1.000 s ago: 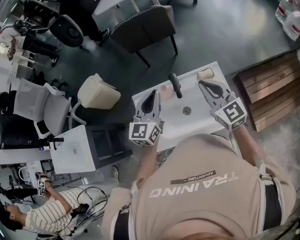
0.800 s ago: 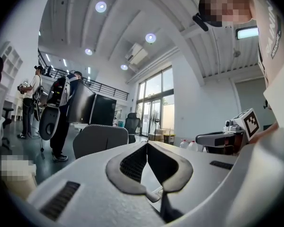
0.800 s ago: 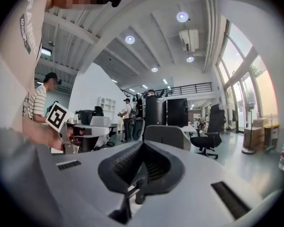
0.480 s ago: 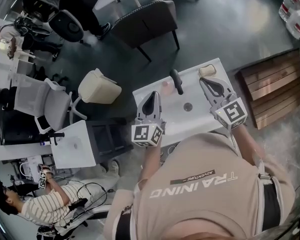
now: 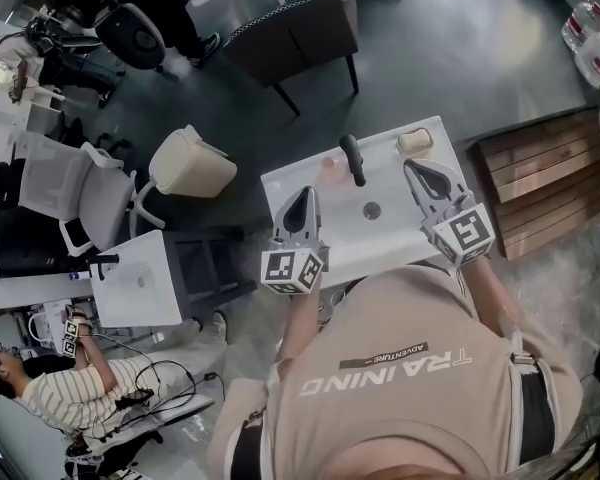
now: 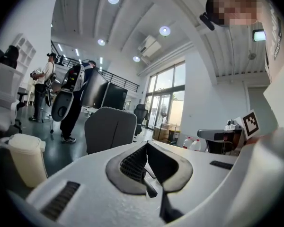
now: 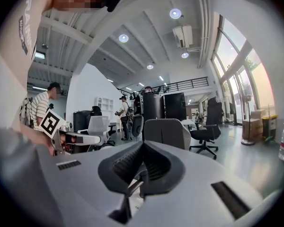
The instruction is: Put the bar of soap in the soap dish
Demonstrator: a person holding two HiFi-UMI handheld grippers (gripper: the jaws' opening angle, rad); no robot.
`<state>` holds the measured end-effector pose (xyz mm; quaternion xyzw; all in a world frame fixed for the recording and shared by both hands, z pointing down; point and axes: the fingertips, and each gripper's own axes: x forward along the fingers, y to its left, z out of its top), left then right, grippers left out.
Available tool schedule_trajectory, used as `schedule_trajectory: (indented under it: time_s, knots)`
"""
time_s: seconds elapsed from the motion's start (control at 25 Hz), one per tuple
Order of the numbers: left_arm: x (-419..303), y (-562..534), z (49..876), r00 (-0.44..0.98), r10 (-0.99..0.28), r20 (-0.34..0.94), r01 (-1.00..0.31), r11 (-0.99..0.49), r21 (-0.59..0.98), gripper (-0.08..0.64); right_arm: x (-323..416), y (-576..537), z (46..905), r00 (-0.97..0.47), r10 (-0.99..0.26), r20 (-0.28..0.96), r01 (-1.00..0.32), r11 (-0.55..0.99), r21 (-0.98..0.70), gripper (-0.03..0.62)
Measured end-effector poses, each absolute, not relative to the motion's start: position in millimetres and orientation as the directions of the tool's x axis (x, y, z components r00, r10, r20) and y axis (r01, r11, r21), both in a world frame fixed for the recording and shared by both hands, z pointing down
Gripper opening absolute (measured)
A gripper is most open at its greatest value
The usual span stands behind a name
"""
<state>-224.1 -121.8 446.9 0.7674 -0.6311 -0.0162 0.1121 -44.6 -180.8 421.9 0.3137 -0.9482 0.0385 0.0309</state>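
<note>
Left gripper (image 6: pixel 146 144): pressed together, nothing pinched. Right gripper (image 7: pixel 142 144): same, tips meeting on air. Both held about level over the near part of the white sink (image 5: pixel 400 233). Left one short of the pinkish piece (image 5: pixel 332 171) beside the tap (image 5: pixel 352 160), right one just short of the beige lump (image 5: pixel 413 141) at the far right corner.

Probably soap = beige lump and dish = pinkish piece, well apart with the tap between. Too small to confirm; could equally be a bar already sitting in its dish.

Risks, as judgement only:
- Knocking the beige lump off the corner edge if approached with tips closed.
- Squirting a slick bar out of a hard pinch, or twisting it loose from an off-centre hold.
- Clipping the tap on any carry across, then dropping the bar into the basin near the drain (image 5: pixel 371 209).
- Shoving a light dish sideways on a heavy set-down.
- Grabbing the wrong piece by misreading which is which.
</note>
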Motion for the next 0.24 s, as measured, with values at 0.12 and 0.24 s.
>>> schedule_trajectory:
  time_s: [0.12, 0.24]
  knots:
    - [-225.9, -125.0, 443.5, 0.197, -0.975, 0.105, -0.965, -0.174, 0.198, 0.011, -46.4, -183.2, 423.6, -0.804, -0.588, 0.091, -0.593, 0.804, -0.047, 0.014]
    - [-223.8, -125.6, 440.7, 0.199, -0.974, 0.109, -0.971, -0.181, 0.156, 0.009, -48.3, -183.5, 426.7, -0.805, -0.585, 0.099, -0.591, 0.805, -0.050, 0.014]
